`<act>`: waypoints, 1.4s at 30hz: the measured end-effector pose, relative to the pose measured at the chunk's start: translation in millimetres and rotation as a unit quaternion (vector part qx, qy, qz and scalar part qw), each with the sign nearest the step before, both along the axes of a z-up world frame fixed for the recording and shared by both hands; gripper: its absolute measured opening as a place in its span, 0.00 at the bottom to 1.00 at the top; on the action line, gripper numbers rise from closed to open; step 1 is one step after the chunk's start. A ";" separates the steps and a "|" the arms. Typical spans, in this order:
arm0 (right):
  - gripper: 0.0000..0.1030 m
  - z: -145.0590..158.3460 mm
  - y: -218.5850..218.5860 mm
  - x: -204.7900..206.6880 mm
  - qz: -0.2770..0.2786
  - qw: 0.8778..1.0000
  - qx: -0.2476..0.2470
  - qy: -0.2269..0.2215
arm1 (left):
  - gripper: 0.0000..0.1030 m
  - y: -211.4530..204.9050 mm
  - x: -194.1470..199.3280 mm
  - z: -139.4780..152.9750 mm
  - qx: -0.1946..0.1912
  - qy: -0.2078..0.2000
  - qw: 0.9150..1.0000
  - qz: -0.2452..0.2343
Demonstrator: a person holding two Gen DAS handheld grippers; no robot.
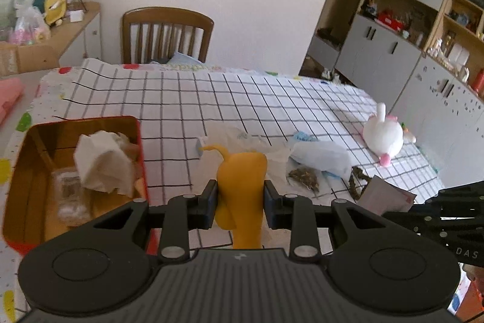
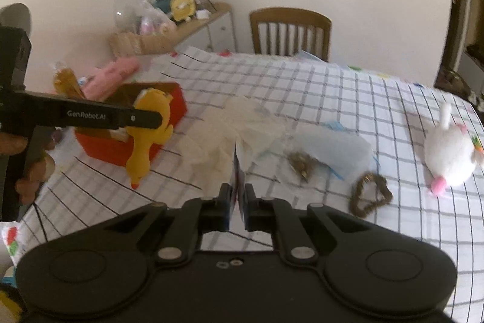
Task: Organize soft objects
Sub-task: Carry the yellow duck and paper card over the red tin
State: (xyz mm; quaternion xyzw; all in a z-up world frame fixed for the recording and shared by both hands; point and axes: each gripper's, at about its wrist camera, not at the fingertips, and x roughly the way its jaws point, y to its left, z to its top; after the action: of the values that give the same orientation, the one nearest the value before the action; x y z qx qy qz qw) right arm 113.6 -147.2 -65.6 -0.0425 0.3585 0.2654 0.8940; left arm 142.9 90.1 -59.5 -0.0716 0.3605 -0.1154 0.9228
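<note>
Transfer step in hand: left gripper (image 1: 240,203) clamps yellow rubber chicken toy (image 1: 242,189), lower centre of frame, beside red metal tin (image 1: 142,153).
Next move calls for release over the tin. Only the right wrist view shows right gripper (image 2: 237,203) pinching thin white packet (image 2: 237,168).

This is a home, likely a dining room. A table (image 1: 211,93) under a grid-patterned cloth stands before a wooden chair (image 1: 167,34) against a plain wall. Built-in cabinets (image 1: 390,29) with open shelves hold ornaments and boxes. A side cabinet (image 2: 193,26) is heaped with toys and bags, and a white plush (image 2: 447,156) lies on the cloth.
</note>
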 end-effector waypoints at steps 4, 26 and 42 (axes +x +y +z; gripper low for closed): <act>0.07 14.9 19.4 7.3 0.026 1.000 0.009 -0.005 | 0.30 19.4 -7.0 14.2 -0.001 -0.005 1.000 0.016; 0.07 33.9 156.6 56.4 0.130 0.991 0.008 -0.013 | 0.30 121.7 7.4 43.9 0.069 -0.013 0.993 0.097; 0.07 -27.0 230.3 94.1 0.154 0.986 -0.048 0.033 | 0.30 150.9 63.6 -19.7 0.128 0.067 0.984 0.106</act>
State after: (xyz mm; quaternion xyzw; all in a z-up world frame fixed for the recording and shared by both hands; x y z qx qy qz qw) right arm 207.6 83.1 -92.6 -0.1313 0.3897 0.3840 0.8267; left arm 206.4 240.9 -79.2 0.0015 0.4240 0.0350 0.9050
